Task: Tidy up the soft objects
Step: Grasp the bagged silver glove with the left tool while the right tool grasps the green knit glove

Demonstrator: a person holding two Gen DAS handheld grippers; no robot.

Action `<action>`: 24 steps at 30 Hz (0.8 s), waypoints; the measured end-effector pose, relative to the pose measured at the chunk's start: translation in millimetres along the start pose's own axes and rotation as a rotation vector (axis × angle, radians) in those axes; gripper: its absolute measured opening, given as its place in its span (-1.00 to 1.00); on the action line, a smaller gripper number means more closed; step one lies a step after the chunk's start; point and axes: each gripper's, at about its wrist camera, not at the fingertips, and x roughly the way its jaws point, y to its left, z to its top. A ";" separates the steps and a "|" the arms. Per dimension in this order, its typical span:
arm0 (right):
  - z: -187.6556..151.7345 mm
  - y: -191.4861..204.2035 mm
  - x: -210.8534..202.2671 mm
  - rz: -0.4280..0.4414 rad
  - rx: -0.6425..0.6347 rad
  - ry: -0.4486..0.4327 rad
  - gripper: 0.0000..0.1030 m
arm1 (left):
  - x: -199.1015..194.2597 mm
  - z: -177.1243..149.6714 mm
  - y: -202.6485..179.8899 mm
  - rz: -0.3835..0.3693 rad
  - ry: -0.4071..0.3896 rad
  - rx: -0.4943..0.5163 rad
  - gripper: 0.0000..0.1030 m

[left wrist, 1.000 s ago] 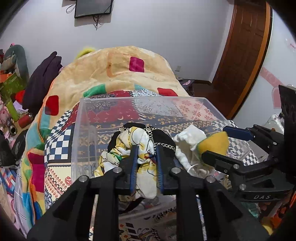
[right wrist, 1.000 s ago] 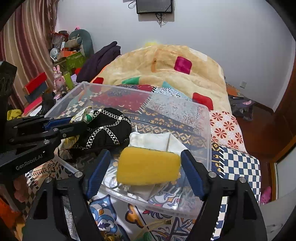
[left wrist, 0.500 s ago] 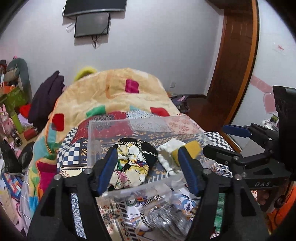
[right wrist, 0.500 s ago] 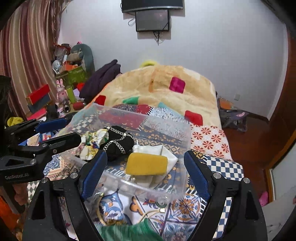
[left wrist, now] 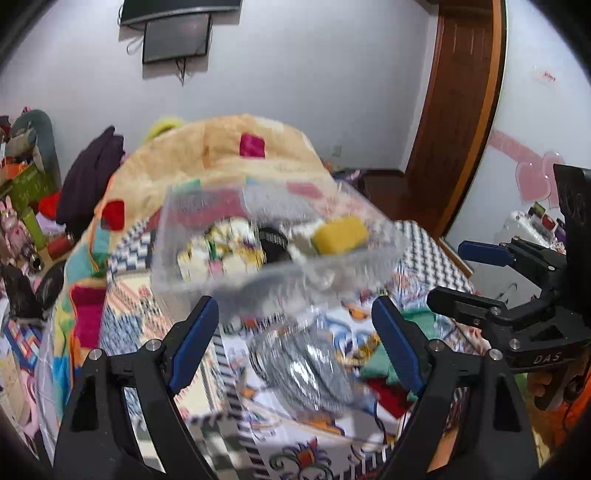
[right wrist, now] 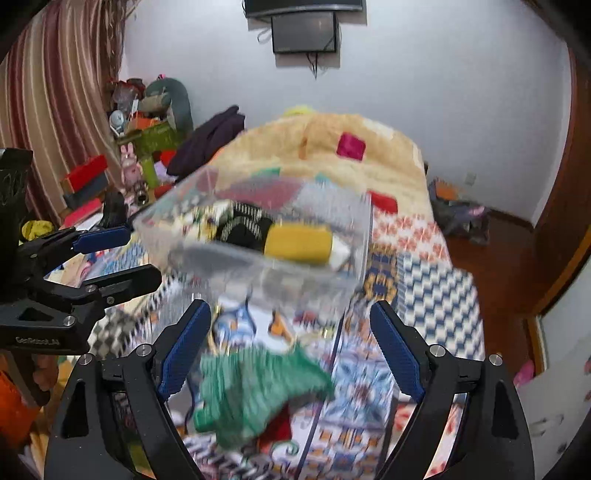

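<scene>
A clear plastic bin (left wrist: 173,258) (right wrist: 354,266) sits on the patterned bedspread. In it lie a yellow sponge (left wrist: 340,230) (right wrist: 297,242), a floral cloth (left wrist: 207,254), a black patterned item (right wrist: 243,225) and a white cloth (right wrist: 341,253). My left gripper (left wrist: 295,332) is open and empty, above a grey crinkled item (left wrist: 306,369) in front of the bin. My right gripper (right wrist: 290,334) is open and empty, above a green knitted cloth (right wrist: 255,384) with red beneath it. Each gripper shows at the edge of the other's view. Both views are motion-blurred.
A beige blanket (left wrist: 221,147) with coloured squares is heaped behind the bin. Clutter, toys and dark clothes (right wrist: 210,140) stand at the left. A wooden door (left wrist: 458,110) is at the right. A screen (right wrist: 304,31) hangs on the wall.
My left gripper let go of the floral cloth in the bin and opened. The right gripper released the yellow sponge. Both pulled back and up away from the bin.
</scene>
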 end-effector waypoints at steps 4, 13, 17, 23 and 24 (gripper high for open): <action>-21.2 0.1 7.6 0.030 0.028 0.057 0.67 | 14.4 -19.1 -2.2 -0.008 0.063 -0.010 0.65; -47.1 6.8 23.1 0.078 0.038 0.139 0.33 | 35.3 -45.4 -6.0 -0.031 0.145 -0.035 0.40; -50.2 8.4 25.3 0.094 0.037 0.155 -0.16 | 38.5 -49.3 -4.4 -0.047 0.159 -0.046 0.14; -51.1 5.9 21.0 0.094 0.049 0.136 -0.49 | 37.2 -51.5 -1.7 -0.055 0.160 -0.059 -0.26; -50.7 4.9 19.3 0.096 0.053 0.129 -0.51 | 35.8 -51.6 -0.8 -0.054 0.157 -0.060 -0.34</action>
